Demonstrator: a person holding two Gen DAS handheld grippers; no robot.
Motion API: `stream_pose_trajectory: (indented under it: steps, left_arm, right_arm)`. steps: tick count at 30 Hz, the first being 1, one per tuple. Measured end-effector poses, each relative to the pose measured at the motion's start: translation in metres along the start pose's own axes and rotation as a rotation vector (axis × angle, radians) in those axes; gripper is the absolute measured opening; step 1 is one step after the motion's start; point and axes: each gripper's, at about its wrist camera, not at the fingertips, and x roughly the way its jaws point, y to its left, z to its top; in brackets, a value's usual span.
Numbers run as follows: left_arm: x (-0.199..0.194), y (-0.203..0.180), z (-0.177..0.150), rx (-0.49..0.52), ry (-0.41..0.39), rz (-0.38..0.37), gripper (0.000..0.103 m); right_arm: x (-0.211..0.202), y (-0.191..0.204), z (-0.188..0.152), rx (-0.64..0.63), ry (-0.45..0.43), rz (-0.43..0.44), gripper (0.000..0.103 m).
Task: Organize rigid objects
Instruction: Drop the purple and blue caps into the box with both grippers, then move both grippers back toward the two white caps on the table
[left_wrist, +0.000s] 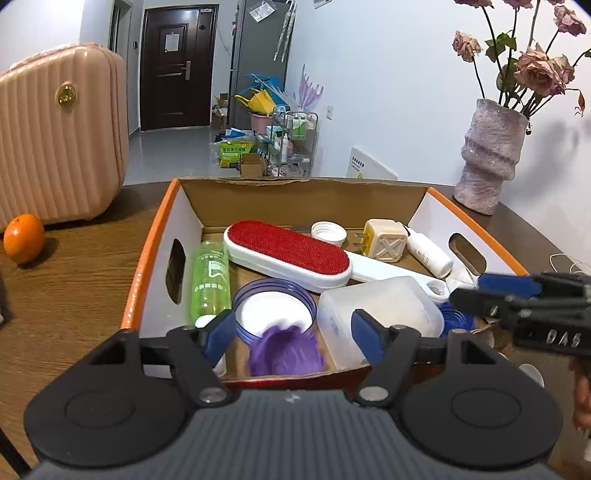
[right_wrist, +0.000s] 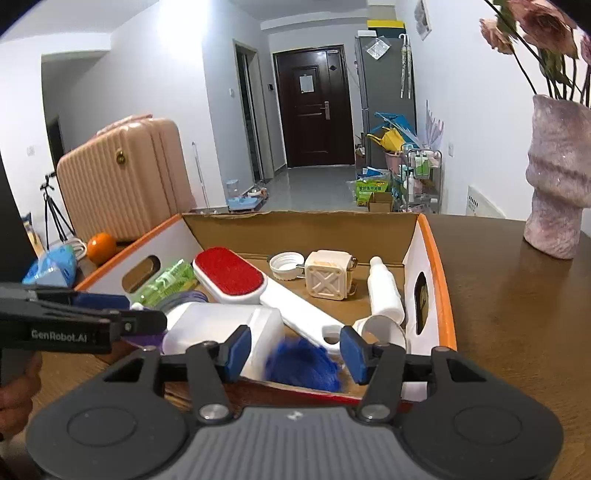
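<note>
Cardboard box (left_wrist: 192, 206) with orange rims is sitting on the wooden table (left_wrist: 81, 273), and both cameras are looking down into it. Inside, a lint brush (left_wrist: 288, 251) with a red pad is lying slantwise, its white handle running under a clear plastic tub (left_wrist: 376, 310). A green bottle (left_wrist: 209, 277) is lying along the left wall, a white cap (left_wrist: 328, 232), a cream plug adapter (left_wrist: 384, 240) and a small white bottle (left_wrist: 428, 251) are resting toward the far end, and a purple-rimmed lid (left_wrist: 273, 306) is lying near the front. The left gripper (left_wrist: 295, 336) is hovering over the near edge with its blue pads spread; a blurred purple thing (left_wrist: 284, 350) is showing between them, untouched by either pad, and its shape is too smeared to name. The right gripper (right_wrist: 295, 350) is likewise standing spread over the near edge, with a blurred blue thing (right_wrist: 306, 365) between its pads, and I cannot tell whether it is touching either pad. Each gripper is poking into the other's view from the side, mostly cut off by the frame. An orange (left_wrist: 24, 238) and a pink suitcase (left_wrist: 62, 136) are sitting to the left of the box, and a vase (left_wrist: 491, 158) of flowers is standing to its right, the blooms partly cropped. Part of a hand (right_wrist: 14, 391) is showing at the left edge of the right view, dark and hard to read.
</note>
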Motion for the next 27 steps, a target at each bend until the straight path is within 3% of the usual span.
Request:
stream_pose_trajectory:
  steps: [7,9,12,17,27]
  left_arm:
    - [-0.052,0.014,0.015,-0.027,-0.128,0.088,0.081]
    - [-0.072,0.018,0.013,-0.04,-0.148,0.112,0.082]
    - [-0.102,0.013,0.0,-0.015,-0.163,0.137,0.082]
    - [-0.153,-0.013,-0.041,0.046,-0.189,0.153,0.085]
    - [-0.23,-0.065,-0.142,0.031,-0.16,0.075,0.086]
  right_arm:
    - [-0.031,-0.012,0.01,0.05,-0.092,-0.017,0.058]
    - [-0.046,-0.014,0.013,0.059,-0.121,-0.023,0.064]
    - [-0.064,-0.017,0.011,0.073,-0.125,-0.043,0.064]
    - [-0.108,-0.006,-0.009,0.039,-0.117,-0.06,0.064]
    - [-0.201,0.059,-0.088,-0.057,-0.104,-0.049,0.069]
